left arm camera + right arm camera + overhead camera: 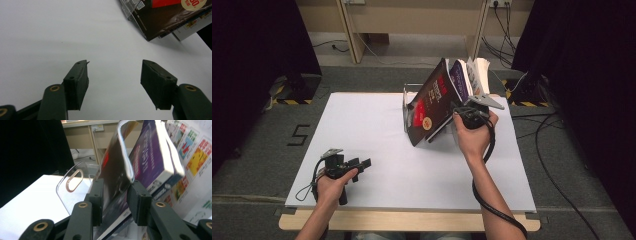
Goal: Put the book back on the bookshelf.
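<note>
Right tongs (115,200) clamped on dark paperback (432,102), leaning in clear stand (71,187) at far right of surface (377,145); judged light, floppy, glossy-slick, best pinched near spine. Left tongs (113,75) released, idle near left

- The white surface (377,130) lies bare across its left and near parts; a hand-held gripper could pass freely there.
- The left hand-held gripper (362,164) rests low near the front left corner, jaws apart, with open room ahead of it.
- At the far middle, the clear stand (406,107) and the leaning brown book (432,102), purple book (460,80) and open book (479,70) block the way.
- The right hand-held gripper (115,200) straddles the brown book's edge.
</note>
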Motion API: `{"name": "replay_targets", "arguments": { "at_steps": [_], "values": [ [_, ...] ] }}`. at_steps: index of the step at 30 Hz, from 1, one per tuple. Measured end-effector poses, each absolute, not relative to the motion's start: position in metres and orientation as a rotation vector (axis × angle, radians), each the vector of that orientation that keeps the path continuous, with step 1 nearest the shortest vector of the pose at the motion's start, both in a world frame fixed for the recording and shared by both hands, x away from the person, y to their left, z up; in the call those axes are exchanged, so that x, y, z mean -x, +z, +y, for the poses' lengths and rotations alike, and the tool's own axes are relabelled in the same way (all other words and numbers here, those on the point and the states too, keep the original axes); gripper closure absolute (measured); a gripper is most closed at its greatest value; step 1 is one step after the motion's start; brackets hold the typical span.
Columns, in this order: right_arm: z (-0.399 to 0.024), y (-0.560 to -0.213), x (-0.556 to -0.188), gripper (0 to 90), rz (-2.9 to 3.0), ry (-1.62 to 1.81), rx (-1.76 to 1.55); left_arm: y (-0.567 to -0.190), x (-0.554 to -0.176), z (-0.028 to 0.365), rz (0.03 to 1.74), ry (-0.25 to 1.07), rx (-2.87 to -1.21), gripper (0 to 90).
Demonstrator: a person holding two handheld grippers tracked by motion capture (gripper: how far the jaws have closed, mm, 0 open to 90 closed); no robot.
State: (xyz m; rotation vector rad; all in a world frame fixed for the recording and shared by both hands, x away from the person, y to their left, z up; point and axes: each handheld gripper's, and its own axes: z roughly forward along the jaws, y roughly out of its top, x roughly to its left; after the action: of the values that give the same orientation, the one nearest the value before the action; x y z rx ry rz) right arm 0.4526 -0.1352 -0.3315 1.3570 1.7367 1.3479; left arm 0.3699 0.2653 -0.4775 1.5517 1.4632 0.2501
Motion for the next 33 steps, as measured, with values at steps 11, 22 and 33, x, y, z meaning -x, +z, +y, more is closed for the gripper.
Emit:
{"name": "replay_targets", "arguments": {
  "at_steps": [11, 22, 33],
  "values": [
    [-0.118, -0.305, -0.48, 69.1, 1.762, 1.361, -1.364, -0.478, -0.37, 0.267, 1.467, 0.247, -1.548, 38.3],
    [-0.102, -0.291, -0.516, 74.1, 1.814, 1.299, -1.463, -0.478, -0.37, 0.268, 1.465, 0.246, -1.54, 38.3],
    [-0.098, -0.293, -0.53, 85.8, 1.81, 1.332, -1.522, -0.478, -0.371, 0.267, 1.463, 0.245, -1.548, 38.4]
  ]
}}
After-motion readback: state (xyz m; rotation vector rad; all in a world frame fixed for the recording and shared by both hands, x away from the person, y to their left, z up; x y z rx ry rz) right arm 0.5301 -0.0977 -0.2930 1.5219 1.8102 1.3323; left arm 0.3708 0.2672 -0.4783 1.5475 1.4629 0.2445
